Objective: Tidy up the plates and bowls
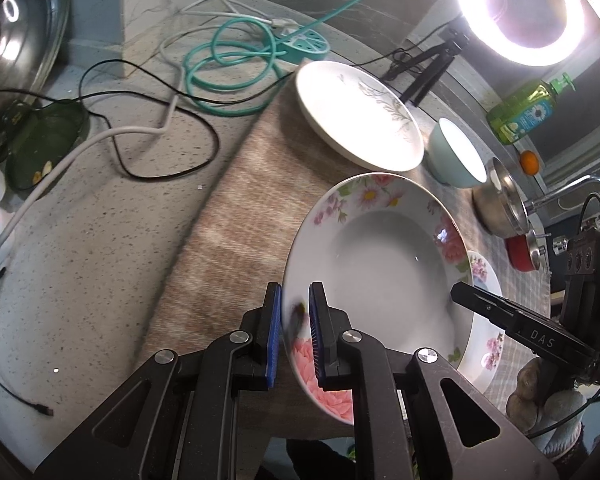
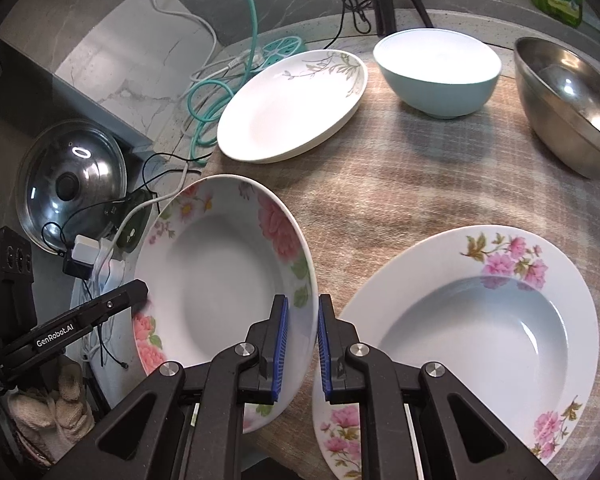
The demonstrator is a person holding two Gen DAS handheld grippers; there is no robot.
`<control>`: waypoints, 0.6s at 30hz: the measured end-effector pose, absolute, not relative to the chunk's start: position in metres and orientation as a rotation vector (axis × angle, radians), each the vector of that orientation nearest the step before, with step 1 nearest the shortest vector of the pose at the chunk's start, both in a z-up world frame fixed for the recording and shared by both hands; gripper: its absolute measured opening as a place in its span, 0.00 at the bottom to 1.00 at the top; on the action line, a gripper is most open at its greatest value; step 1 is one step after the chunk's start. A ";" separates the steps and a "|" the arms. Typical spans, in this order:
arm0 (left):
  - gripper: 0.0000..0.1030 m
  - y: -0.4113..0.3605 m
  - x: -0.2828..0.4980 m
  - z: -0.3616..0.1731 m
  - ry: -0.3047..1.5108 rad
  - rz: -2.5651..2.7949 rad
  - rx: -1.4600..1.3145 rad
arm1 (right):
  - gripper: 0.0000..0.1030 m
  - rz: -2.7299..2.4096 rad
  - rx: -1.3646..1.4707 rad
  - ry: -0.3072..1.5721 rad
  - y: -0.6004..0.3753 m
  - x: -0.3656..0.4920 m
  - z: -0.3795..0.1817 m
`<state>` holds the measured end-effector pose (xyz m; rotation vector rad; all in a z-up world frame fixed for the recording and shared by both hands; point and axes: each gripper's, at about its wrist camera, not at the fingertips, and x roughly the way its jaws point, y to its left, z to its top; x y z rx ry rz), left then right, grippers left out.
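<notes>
cloth covers the counter and bears the dishes, probably to soften contact and stop them sliding.

steel bowl sits at the far right edge of the cloth, upright and empty.

plates, three counted:
- peony plate, held off the cloth and tilted. the left gripper is clamped on one side of its rim; the right gripper is clamped on the opposite side. a grip at two opposed points likely keeps the wide, shallow plate from swinging or slipping while carried.
- pink plate lies flat on the cloth just beside and partly under the raised plate's edge. it matches the held one in shape, so it is judged the probable base for stacking.
- leaf plate rests further back, well apart from both, near the blue bowl.

bowls, two counted: the steel one and the blue one, side by side at the back, a likely pair for nesting.

grippers, two counted, each held by a gloved hand.

soap bottle stands beyond the bowls. ring light on its tripod lights the scene from the rear.
</notes>
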<state>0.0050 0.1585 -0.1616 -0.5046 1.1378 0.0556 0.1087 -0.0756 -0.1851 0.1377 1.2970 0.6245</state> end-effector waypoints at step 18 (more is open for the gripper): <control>0.12 0.112 0.026 -0.152 1.143 -0.044 -0.435 | 0.13 0.532 0.203 1.277 -0.131 0.109 -0.179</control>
